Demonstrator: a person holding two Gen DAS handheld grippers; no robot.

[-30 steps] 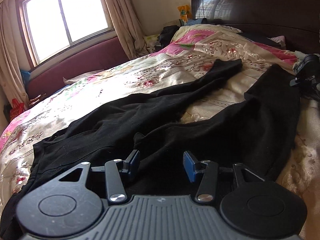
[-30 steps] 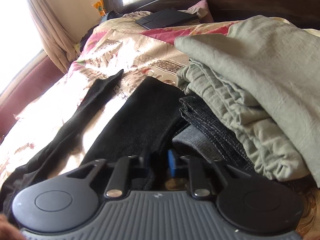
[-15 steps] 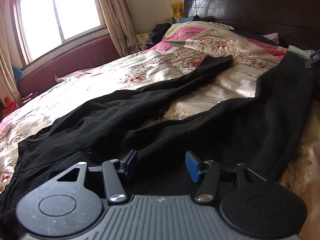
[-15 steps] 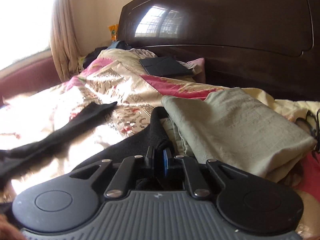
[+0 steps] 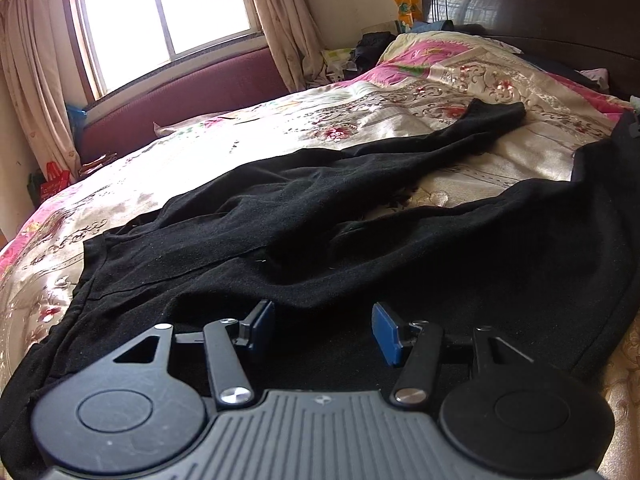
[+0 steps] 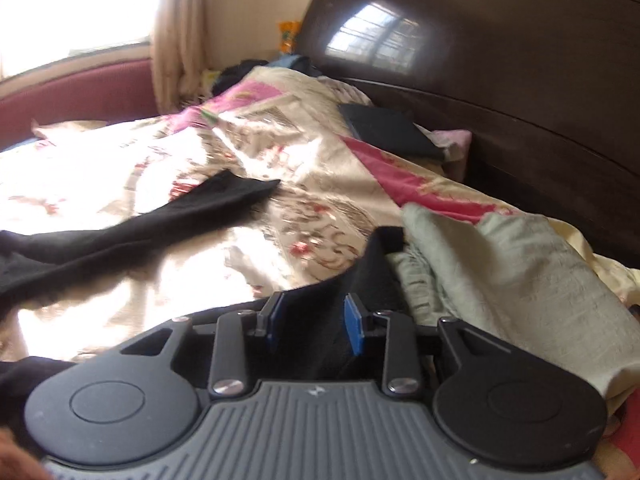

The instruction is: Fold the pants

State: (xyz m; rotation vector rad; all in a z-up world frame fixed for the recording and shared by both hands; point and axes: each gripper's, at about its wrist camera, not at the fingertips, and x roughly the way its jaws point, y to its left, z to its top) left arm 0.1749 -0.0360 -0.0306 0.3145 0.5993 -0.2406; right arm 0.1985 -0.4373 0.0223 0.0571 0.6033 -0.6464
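Black pants (image 5: 320,248) lie spread on the floral bedspread (image 5: 248,140), their two legs splayed apart toward the headboard. My left gripper (image 5: 323,330) is open, low over the waist end of the pants, with nothing between the blue pads. In the right wrist view, my right gripper (image 6: 314,322) is open with the near leg's black fabric (image 6: 320,320) lying between the jaws. The far leg's hem (image 6: 236,192) lies flat to the left.
A stack of folded olive-green clothes (image 6: 500,280) sits just right of the right gripper. The dark wooden headboard (image 6: 500,92) stands behind, with a dark flat case (image 6: 392,132) on the pillow. A window (image 5: 168,16) and a maroon bench (image 5: 180,108) lie beyond the bed.
My right gripper was shut on the near pant leg and has opened, turning left over the bed. The left gripper stayed open and shifted slightly over the waist.
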